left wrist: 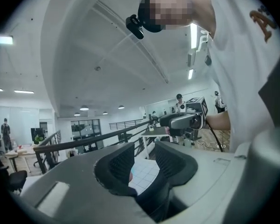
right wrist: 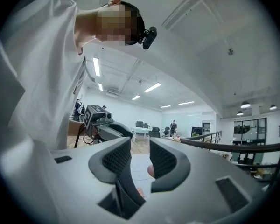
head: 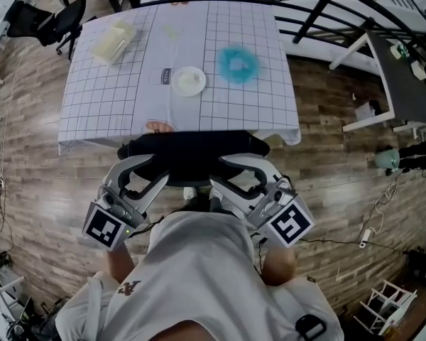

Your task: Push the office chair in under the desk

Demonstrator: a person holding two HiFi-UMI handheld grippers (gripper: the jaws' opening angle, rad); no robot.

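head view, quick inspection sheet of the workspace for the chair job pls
surface: desk under a grid cloth, on a wood floor
job's things: office chair, its back at the desk's near edge
clutter: white plate, blue fluffy thing, cream box on the desk
grippers: left gripper and right gripper each closed on the chair back's top edge
cables: thin cable on the floor at right
surroundings: black railing, second black chair, white table

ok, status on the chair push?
Left claw and right claw shut on chair backrest, top edge. Backrest sits at desk near edge. Nothing seen in the way; space under desk hidden.
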